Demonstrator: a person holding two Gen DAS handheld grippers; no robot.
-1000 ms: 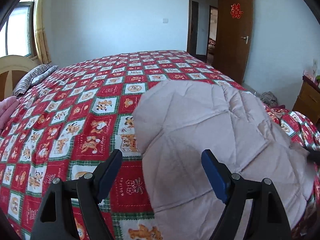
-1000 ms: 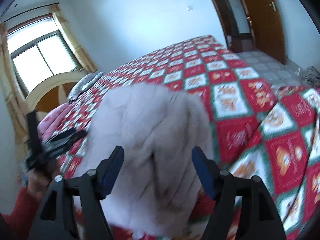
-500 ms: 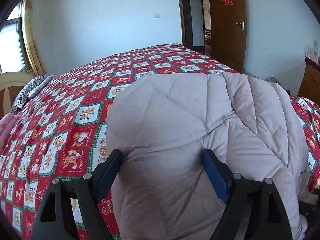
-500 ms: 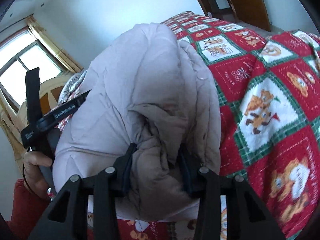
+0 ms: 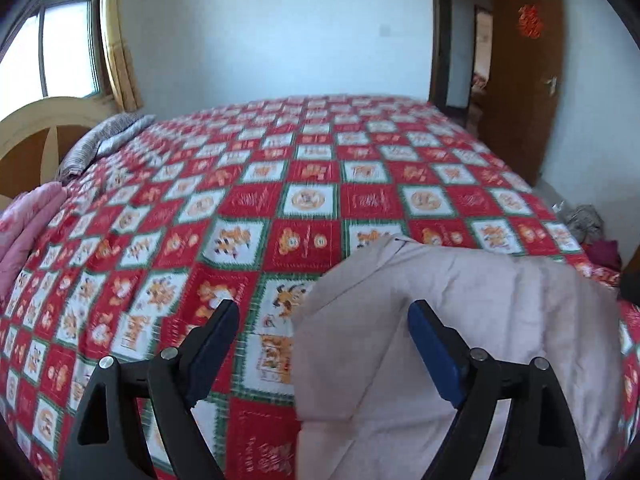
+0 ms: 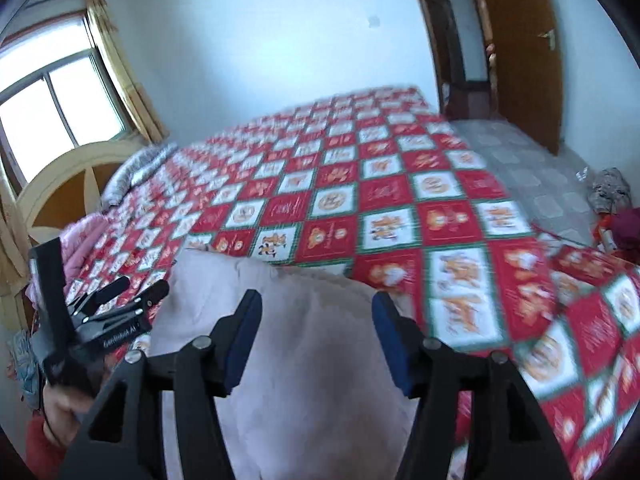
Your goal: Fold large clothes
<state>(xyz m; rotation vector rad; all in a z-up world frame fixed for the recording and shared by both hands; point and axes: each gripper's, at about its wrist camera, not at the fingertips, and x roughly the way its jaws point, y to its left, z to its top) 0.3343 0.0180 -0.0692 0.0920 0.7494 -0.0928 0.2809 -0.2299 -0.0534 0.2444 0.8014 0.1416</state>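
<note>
A pale pink quilted down jacket [image 5: 460,320] lies folded into a bundle at the near edge of the bed; it also shows in the right wrist view [image 6: 312,360]. My left gripper [image 5: 324,344] is open and empty, above the jacket's left edge. My right gripper [image 6: 318,336] is open and empty, held over the bundle. The left gripper's body [image 6: 100,316] shows at the left of the right wrist view, held in a hand.
A red, white and green checked bedspread [image 5: 304,184] covers the bed. A striped pillow [image 5: 104,140] and pink bedding [image 5: 24,224] lie by the headboard at left. An open wooden door [image 5: 520,80] and clutter on the floor [image 6: 612,208] are at right.
My right gripper was shut on the jacket and has let go and opened. Both grippers have pulled back from the jacket, which now sits lower in both views.
</note>
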